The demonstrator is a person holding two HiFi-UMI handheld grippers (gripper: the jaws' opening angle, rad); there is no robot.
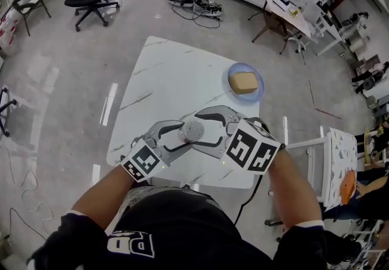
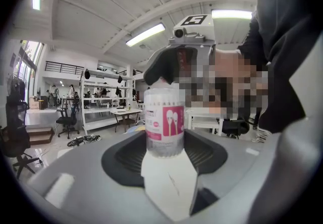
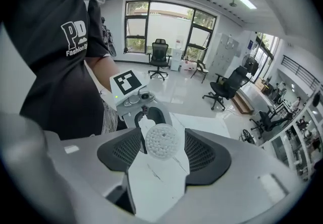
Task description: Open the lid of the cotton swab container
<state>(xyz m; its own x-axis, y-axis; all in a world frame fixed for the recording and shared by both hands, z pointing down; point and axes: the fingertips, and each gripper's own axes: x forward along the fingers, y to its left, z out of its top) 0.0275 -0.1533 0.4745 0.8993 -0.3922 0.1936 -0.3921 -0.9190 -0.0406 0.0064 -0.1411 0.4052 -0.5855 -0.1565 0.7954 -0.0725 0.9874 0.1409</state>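
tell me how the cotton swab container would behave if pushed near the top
Probably light: the cotton swab container looks like clear plastic packed with swabs. It is tall and narrow, so, unheld, a push near the top could tip it; being round, it may then roll. Its smooth wall might twist in the left gripper.
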